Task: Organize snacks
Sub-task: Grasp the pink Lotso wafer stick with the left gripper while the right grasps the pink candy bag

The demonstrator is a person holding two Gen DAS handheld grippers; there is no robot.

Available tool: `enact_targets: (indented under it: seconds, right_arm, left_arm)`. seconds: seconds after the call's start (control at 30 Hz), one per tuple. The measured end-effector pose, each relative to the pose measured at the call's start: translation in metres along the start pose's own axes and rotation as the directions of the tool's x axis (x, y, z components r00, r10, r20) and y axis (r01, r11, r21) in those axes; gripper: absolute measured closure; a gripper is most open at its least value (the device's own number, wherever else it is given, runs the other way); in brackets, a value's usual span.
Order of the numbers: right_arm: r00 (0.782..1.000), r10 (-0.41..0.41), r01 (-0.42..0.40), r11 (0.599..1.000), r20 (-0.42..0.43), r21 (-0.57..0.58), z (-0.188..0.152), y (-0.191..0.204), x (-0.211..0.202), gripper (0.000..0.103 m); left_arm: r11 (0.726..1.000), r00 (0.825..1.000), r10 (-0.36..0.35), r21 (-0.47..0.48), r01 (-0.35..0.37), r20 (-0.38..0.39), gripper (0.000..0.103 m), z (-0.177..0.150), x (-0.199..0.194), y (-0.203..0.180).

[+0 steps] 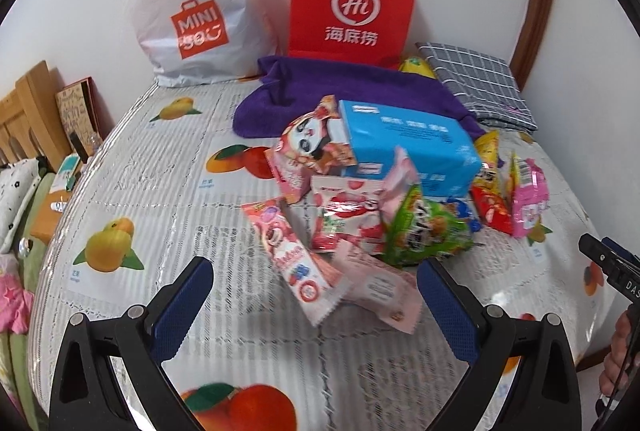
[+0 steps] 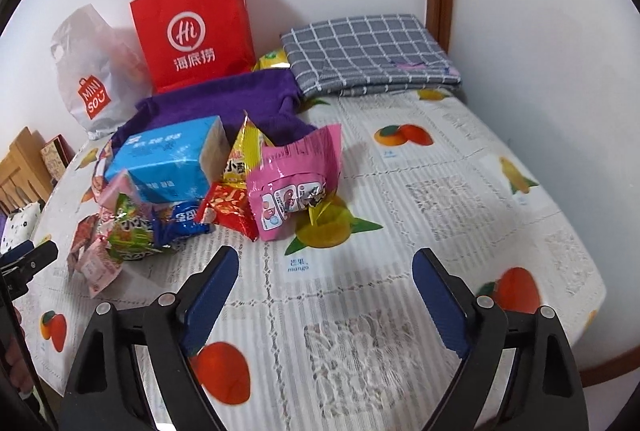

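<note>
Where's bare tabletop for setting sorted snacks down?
Free: the fruit-print tablecloth right of the pink snack packet, up to the folded grey checked cloth; also left of the pile, below the white plastic shopping bag. Crowded: centre, around the blue carton, back to the purple towel.

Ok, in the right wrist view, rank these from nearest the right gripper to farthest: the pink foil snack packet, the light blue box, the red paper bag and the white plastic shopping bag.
From the right gripper, which is open:
1. Pink foil snack packet, just ahead, slightly left.
2. Light blue box, further left in the pile.
3. Red paper bag and white plastic shopping bag, both at the wall; too close to call.
</note>
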State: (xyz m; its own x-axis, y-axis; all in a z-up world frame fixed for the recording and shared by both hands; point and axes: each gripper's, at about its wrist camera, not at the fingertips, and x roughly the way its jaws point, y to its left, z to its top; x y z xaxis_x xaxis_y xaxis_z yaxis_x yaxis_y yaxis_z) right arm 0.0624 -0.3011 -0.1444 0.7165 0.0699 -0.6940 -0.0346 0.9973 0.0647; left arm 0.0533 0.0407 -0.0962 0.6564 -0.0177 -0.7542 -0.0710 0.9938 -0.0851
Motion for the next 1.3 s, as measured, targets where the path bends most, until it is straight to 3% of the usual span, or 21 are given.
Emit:
enact_targets:
  seconds: [0.5,0.83,0.9,1.17,1.3]
  right_arm:
    - [0.998,0.067,-0.068,0.997,-0.011,-0.048,0.031,0.021,0.077,0.014]
    - [0.995,0.092,-0.093,0.995,-0.032,-0.037,0.05,0.032,0.11,0.016]
    - [0.996,0.094,-0.094,0.995,-0.005,-0.039,0.049,0.033,0.109,0.031]
    - [0.992,0.115,-0.114,0.993,0.042,-0.034,0.041,0.024,0.083,0.034]
    - [0.991,0.111,-0.109,0.993,0.071,-0.041,0.033,0.02,0.062,0.034]
  left_arm:
    - [0.998,1.0,0.003,-0.069,-0.004,-0.005,0.001,0.005,0.041,0.041]
    - [0.995,0.999,-0.035,-0.094,0.032,-0.029,0.001,0.0,0.06,0.047]
    - [0.993,0.998,-0.05,-0.105,0.047,-0.026,0.001,0.0,0.059,0.05]
    - [0.983,0.993,-0.12,-0.139,0.117,-0.009,0.001,-0.001,0.056,0.058]
    - [0.984,0.993,-0.114,-0.14,0.109,-0.024,0.001,0.003,0.057,0.056]
